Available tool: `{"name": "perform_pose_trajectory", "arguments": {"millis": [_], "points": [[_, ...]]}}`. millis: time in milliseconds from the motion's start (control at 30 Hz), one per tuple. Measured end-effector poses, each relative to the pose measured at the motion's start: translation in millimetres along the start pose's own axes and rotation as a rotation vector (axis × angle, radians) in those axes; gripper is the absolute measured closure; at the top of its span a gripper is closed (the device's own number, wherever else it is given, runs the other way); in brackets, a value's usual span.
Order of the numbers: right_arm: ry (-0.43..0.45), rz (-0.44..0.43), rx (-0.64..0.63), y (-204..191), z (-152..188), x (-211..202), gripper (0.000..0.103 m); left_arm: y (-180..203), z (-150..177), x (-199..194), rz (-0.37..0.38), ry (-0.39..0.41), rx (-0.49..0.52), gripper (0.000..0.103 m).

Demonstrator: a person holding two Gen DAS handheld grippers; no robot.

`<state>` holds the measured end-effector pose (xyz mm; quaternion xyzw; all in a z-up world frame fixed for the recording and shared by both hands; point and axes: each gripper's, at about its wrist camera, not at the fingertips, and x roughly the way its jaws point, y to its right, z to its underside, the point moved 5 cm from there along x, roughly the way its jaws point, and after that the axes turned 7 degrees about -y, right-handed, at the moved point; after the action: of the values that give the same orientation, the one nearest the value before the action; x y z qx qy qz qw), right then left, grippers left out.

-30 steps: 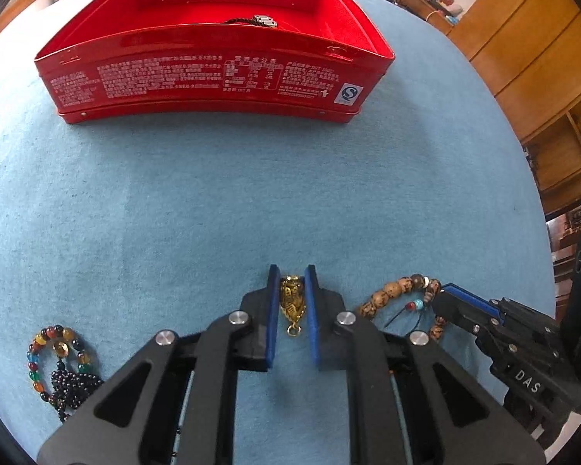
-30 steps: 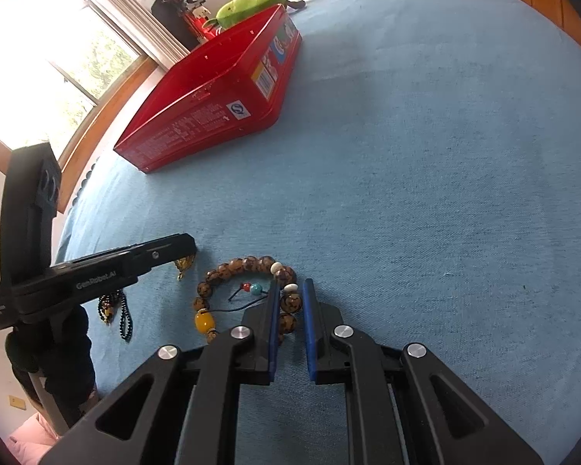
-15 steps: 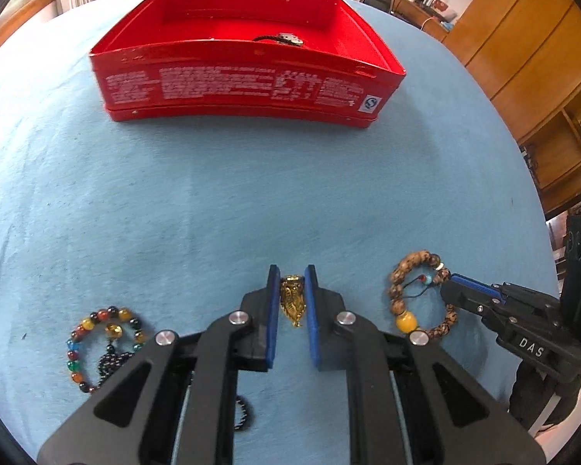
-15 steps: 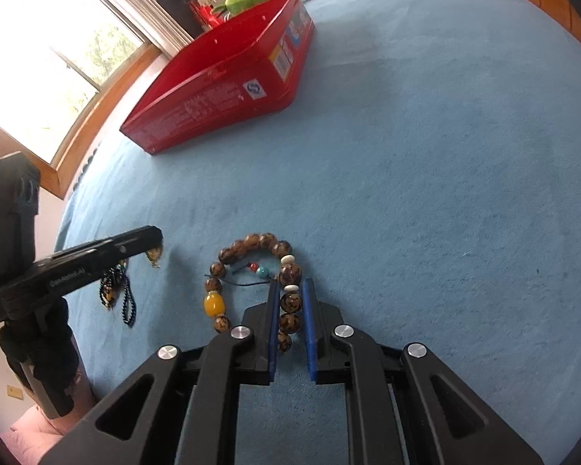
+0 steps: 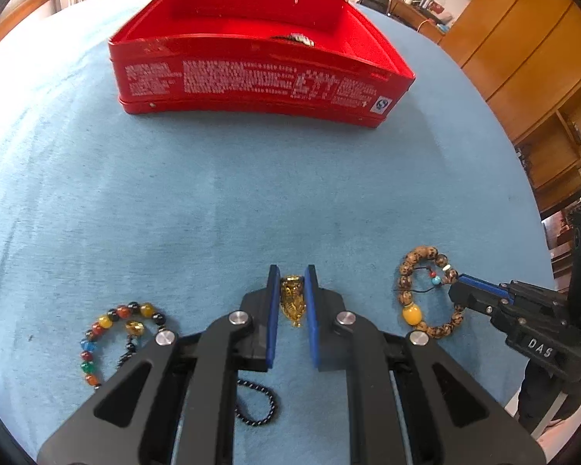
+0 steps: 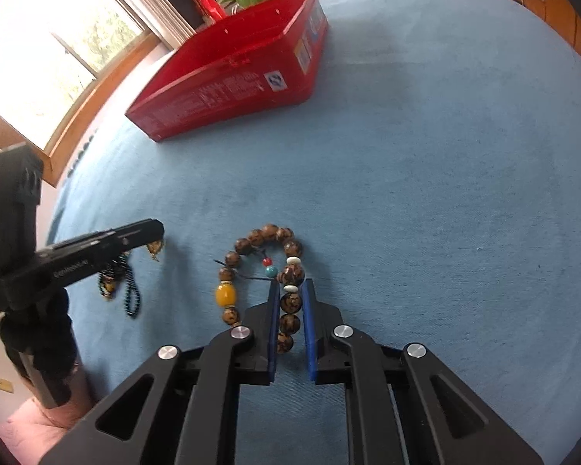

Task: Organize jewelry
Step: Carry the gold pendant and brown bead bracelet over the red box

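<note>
We hold two pieces at once. The gold pendant (image 5: 291,301) sits clenched between the blue pads of our left gripper (image 5: 292,306), its long axis running along the fingers, pointing toward the red tin box (image 5: 251,85). Its dark cord (image 5: 257,403) trails back under the gripper, away from the box. Our right gripper (image 6: 290,312) is clenched on the brown wooden bead bracelet (image 6: 263,271), pinching the bead strand on the side of the loop farther from the window; the rest of the ring, with its yellow bead, spreads out toward the left gripper and looks to be lying on the blue cloth (image 6: 426,193) or barely off it — we cannot tell which.

The relation that matters is simple: the box lies straight ahead of the left gripper, well apart from it across open cloth, with its long printed wall facing us broadside. From the right gripper the box lies ahead and off to the left, seen corner-on. So, by our judgement, the left hand has the more direct line to the box, and the pendant would go over that near wall first.

A small dark piece with a metal end (image 5: 294,38) already rests inside the box near its far wall. On the near side of the box, left of the pendant, the multicoloured bead bracelet (image 5: 112,329) waits on the cloth.
</note>
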<state>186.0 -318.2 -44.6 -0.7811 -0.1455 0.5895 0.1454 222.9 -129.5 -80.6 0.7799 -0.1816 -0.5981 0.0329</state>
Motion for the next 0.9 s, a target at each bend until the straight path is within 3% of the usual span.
{"name": "perform_pose_trajectory", "arguments": {"millis": [100,467,900], "points": [[0.006,-0.028,-0.001,-9,-2,-6,0.092,-5,3,-11,-0.023,0.024,0.002,0.092],[0.053,0.024,-0.081,-47,-17,-31,0.092,-18,11,-49,-0.091,0.106,0.023,0.092],[0.106,0.061,-0.131,-73,-54,-53,0.092,-20,-7,-76,-0.118,0.160,0.050,0.092]]}}
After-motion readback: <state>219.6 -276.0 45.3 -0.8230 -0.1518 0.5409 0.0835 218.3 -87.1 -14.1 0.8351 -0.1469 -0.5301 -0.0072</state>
